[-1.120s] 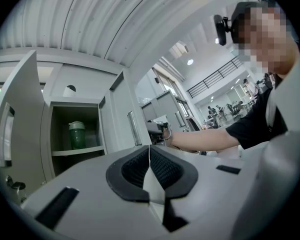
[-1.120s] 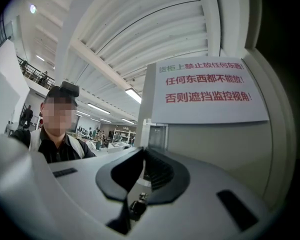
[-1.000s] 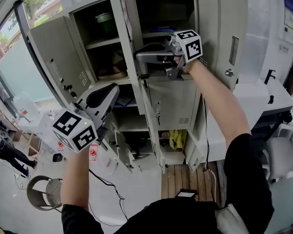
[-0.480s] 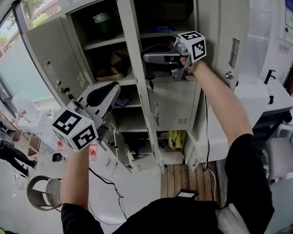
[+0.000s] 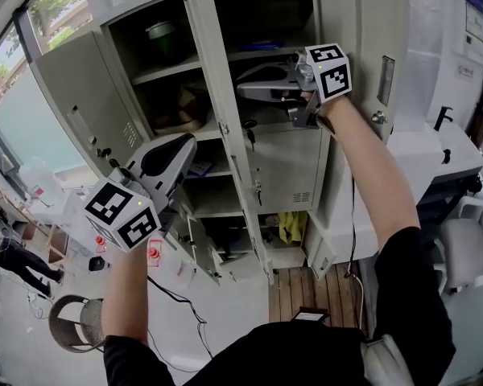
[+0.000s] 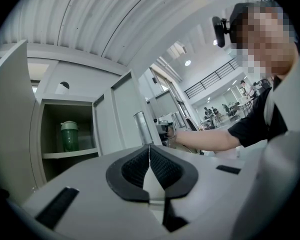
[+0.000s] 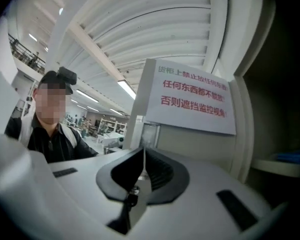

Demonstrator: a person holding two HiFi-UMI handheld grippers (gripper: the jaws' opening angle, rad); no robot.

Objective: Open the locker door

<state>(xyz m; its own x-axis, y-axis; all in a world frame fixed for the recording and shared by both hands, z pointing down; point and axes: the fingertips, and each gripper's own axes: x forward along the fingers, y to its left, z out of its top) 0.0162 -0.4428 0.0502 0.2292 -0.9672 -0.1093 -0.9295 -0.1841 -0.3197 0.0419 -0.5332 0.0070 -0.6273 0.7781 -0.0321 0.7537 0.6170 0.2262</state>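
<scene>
The grey lockers fill the head view. The upper right locker door [image 5: 361,47] stands swung open to the right, its handle [image 5: 385,81] facing out. My right gripper [image 5: 243,89] reaches level into that open compartment and points left, close to the tall grey divider panel [image 5: 213,63]. Its pads meet in a thin line [image 7: 143,151], with nothing seen pinched. A paper sign [image 7: 192,99] with red print hangs on the panel ahead of it. My left gripper [image 5: 185,145] hangs lower left, pads together [image 6: 149,149], and touches nothing.
The upper left locker door [image 5: 80,103] is open too, and a green container [image 5: 163,32] stands on the shelf inside. Below the right gripper a closed door [image 5: 286,167] has a key [image 5: 258,191] in its lock. White chairs [image 5: 471,256] stand at the right.
The right gripper has shifted a little to the right, away from the divider panel, and has turned slightly. The left gripper has stayed where it was.
</scene>
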